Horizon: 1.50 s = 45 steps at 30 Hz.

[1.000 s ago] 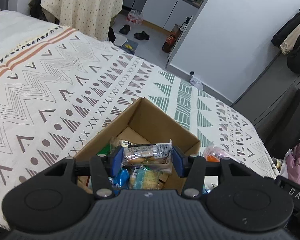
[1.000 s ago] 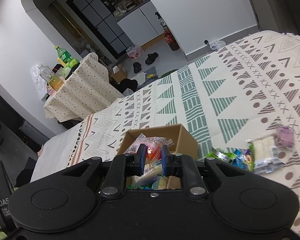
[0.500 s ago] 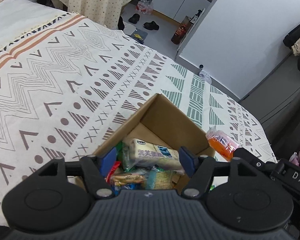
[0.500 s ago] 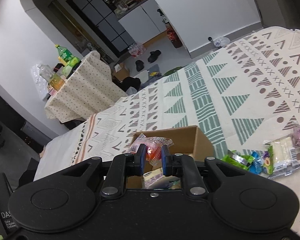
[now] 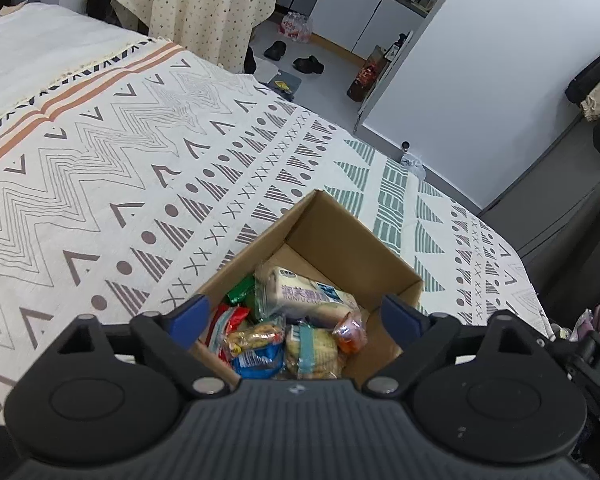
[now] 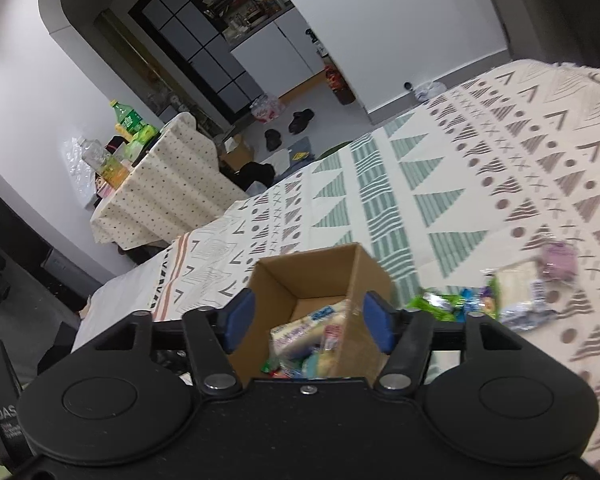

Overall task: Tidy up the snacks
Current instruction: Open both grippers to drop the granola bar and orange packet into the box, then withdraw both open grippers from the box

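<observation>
Box [image 5: 352, 236] of brown cardboard, open-topped, heaped with bright wrapped snacks [image 5: 296, 320]; both grippers' jaws spread, empty.

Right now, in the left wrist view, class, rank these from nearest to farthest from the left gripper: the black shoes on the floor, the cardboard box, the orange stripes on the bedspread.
1. The cardboard box, directly below the open left gripper, snacks inside.
2. The orange stripes, far left on the bedspread.
3. The black shoes, on the floor beyond the bed, top centre.
</observation>
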### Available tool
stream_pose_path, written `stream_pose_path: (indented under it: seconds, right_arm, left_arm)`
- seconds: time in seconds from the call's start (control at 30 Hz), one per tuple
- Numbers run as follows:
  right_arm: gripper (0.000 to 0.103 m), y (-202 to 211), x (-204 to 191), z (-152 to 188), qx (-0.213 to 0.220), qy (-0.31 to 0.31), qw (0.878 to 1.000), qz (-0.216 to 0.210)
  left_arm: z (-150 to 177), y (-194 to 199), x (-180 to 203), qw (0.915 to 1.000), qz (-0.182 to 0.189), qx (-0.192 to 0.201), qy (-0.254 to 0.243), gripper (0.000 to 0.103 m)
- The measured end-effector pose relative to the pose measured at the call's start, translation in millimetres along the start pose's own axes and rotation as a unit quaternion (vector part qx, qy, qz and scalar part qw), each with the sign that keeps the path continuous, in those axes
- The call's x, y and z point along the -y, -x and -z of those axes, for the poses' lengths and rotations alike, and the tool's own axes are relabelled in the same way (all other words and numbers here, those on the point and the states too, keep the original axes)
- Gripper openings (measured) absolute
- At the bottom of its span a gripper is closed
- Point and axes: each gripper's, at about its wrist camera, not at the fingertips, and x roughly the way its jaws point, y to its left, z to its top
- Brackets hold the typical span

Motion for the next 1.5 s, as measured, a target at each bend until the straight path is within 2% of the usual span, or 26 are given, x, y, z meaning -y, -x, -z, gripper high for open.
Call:
stream_pose_path:
  seconds: [0.17, 0.3, 0.37, 0.53, 1.23, 1.5]
  right_arm:
    - [0.081, 20.4, 12.9, 7.6, 0.006, 0.008, 1.0, 0.015]
    - [0.089, 35.9, 22.2, 13.7, 0.01, 0.015, 1.0, 0.02]
    - [0.097, 42.9, 26.2, 16.4, 0.013, 0.018, 1.0, 0.022]
    - [0.103, 60.8, 38.1, 21.3, 0.019, 0.022, 0.999, 0.031]
    - [0.103, 116.0, 98.0, 27.0, 0.023, 0.037, 0.997, 0.066]
    - [0.103, 127.9, 117.3, 23.2, 0.024, 0.054, 0.993, 0.103]
  left_arm:
    - [14.3, 13.0, 9.8, 0.9999, 0.006, 0.003, -0.015, 0.097]
    - [26.6, 22.4, 17.1, 0.9997, 0.003, 0.003, -0.024, 0.101]
    - [33.2, 25.7, 21.2, 0.9995, 0.001, 0.0, -0.03, 0.102]
    - [49.1, 33.2, 29.7, 0.9992, -0.003, -0.007, -0.04, 0.102]
    - [94.5, 55.9, 70.4, 0.9957, 0.008, 0.011, -0.091, 0.103]
    - [106.7, 52.3, 88.0, 0.9932, 0.005, 0.003, -0.116, 0.103]
